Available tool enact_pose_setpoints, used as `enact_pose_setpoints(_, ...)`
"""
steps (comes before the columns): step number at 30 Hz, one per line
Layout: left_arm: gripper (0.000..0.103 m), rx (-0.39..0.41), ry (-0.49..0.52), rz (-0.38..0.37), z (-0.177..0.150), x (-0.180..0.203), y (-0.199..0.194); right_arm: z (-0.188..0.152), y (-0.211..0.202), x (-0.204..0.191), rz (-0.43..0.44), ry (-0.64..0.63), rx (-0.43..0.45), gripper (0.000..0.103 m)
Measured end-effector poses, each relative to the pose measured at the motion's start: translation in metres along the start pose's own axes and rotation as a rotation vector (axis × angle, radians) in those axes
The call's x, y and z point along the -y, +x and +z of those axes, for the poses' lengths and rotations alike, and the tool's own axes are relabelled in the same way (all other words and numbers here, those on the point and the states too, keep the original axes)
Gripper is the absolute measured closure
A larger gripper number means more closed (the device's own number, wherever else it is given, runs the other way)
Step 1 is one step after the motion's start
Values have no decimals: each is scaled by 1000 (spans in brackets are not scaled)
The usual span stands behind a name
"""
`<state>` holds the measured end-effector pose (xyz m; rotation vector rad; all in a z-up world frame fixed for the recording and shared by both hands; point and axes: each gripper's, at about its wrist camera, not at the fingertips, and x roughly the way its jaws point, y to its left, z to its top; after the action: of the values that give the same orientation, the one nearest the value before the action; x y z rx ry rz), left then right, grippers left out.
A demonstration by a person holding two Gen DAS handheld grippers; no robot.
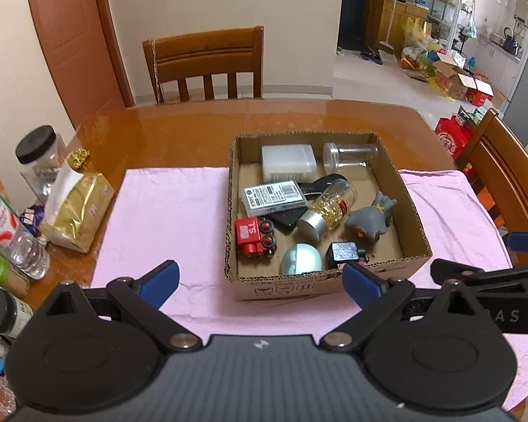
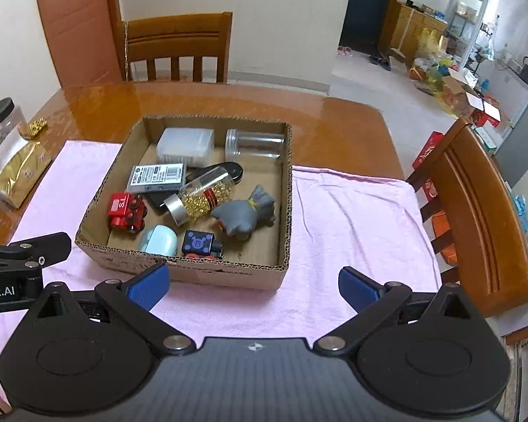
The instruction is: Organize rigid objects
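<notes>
A shallow cardboard box stands on a pink cloth. It holds a red toy train, a grey rubber figure, a vial of gold beads, a mint case, a black cube, a white box, a clear jar and a labelled grey case. My left gripper is open and empty before the box's near wall. My right gripper is open and empty at the box's near right corner.
A gold bag, a black-lidded jar, a water bottle and small containers crowd the table's left edge. Wooden chairs stand behind and to the right of the table.
</notes>
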<state>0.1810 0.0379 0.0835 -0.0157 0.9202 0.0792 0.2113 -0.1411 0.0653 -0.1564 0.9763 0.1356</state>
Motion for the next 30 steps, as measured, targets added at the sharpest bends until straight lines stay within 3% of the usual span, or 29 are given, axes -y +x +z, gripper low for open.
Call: enact_pose_setpoints(30,4,-3,2,36,3,1,-2,4,0,-1,-3,14,6,0)
